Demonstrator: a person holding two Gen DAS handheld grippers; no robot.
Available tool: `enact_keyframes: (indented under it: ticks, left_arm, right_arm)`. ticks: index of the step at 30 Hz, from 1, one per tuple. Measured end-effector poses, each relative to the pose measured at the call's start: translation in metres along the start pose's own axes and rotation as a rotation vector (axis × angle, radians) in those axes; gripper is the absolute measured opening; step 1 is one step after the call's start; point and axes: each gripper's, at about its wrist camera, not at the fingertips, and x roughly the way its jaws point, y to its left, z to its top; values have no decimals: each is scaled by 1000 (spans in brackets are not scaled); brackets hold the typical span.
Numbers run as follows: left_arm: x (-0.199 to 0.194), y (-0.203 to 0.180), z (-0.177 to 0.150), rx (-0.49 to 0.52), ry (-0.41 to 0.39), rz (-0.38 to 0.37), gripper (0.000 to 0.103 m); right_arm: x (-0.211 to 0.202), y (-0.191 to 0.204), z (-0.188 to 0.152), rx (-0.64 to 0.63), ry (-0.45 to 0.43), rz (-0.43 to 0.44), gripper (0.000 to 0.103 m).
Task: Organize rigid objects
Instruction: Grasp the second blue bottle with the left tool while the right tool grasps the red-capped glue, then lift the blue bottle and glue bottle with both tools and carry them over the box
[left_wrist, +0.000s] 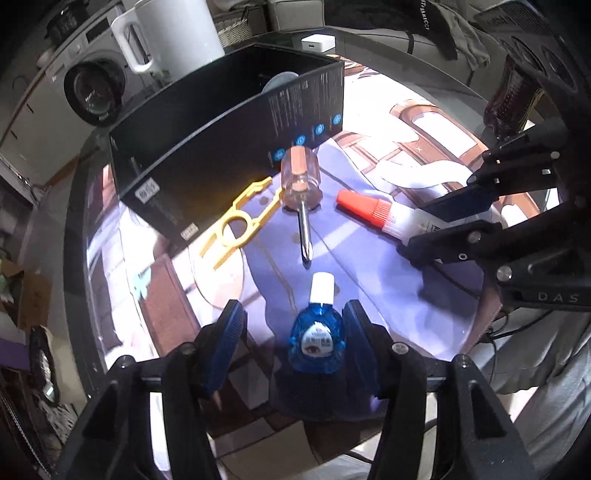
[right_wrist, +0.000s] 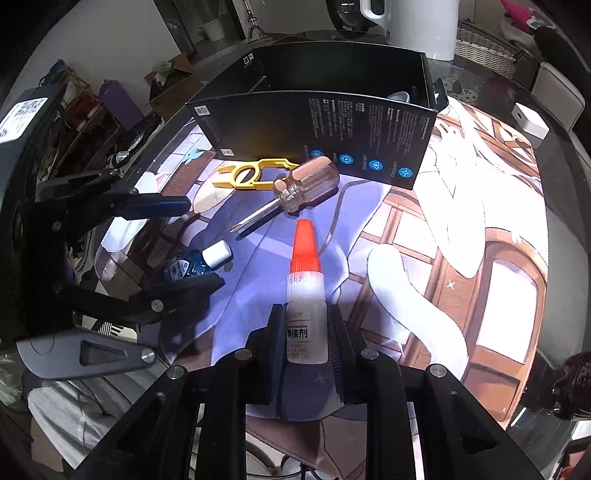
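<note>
Right under the lens, the blue eye-drop bottle (left_wrist: 318, 341) is lying on the printed mat (left_wrist: 369, 266), white cap pointing away, and the left gripper (left_wrist: 293, 334) is straddling it with its jaws spread wide: the right-hand pad is sitting just beside the bottle's flank, the other is well apart, so nothing is being held there yet. Over on the other side, the right gripper (right_wrist: 306, 334) is bracketing the glue bottle (right_wrist: 306, 325), pads flush against both sides of its body; whether it is truly squeezing or only touching, I cannot tell.

Both bottles are looking light, small and hard-shelled, smooth plastic that could slip or squirt out of a pinch. My read: the flat sides of the blue bottle's belly are the place to take it, not the cap, and the glue bottle wants gripping mid-body, clear of its orange nozzle (right_wrist: 304, 245).

Beyond them, the screwdriver (left_wrist: 301, 192) is lying with its clear handle almost against the black box (left_wrist: 229, 147), tip aimed back at the blue bottle. It is stiff and heavier at the handle, and likely to roll. The yellow plastic tool (left_wrist: 236, 221) is lying flat, tucked against the box wall, thin and awkward to get under.

Room is looking decent: the mat is open around both bottles, the box top is open, and the table's curved edge (left_wrist: 79, 258) is running close on the left.
</note>
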Motion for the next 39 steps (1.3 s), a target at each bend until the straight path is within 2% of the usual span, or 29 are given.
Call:
enact_keyframes:
  ticks: [4,11,13,15,16,19,25,33,37,39]
  left_arm:
    - [-1,-9,-10,14,6,5,55]
    - [-3,-22,-10,31,-1,-8,48]
    - [-3,-24,-8,28,0,-16,43]
    - [-3,-24,-6,27,3,-41,30]
    - [-3,-25,-6,30,4,-46,30]
    - [-3,-29,-6,43,1,-28,29]
    - [-12,-27,-7,35,-24,-17,29]
    - [-42,-14,-3,-19,-140,-17,29]
    - [-68,-8,0,-57,-266,5,29]
    - [-84,-6,-1,-62,-350,44,29]
  right_arm:
    - [3,5,2,-19,8,-3,21]
    - [5,18,-1,-49,14,-5,29]
    - [5,19,-2,-49,11,-8,30]
    - [5,18,0,-42,8,-8,30]
    - [5,18,0,-36,5,-6,30]
    - [5,19,-1,-45,5,-31,20]
    - [-2,27,-3,-63,-24,-64,18]
    - [-28,25,-2,-43,-112,-82,18]
    - [-53,29,1,-52,-218,-100,18]
    - [-67,34,2,-53,-293,-114,18]
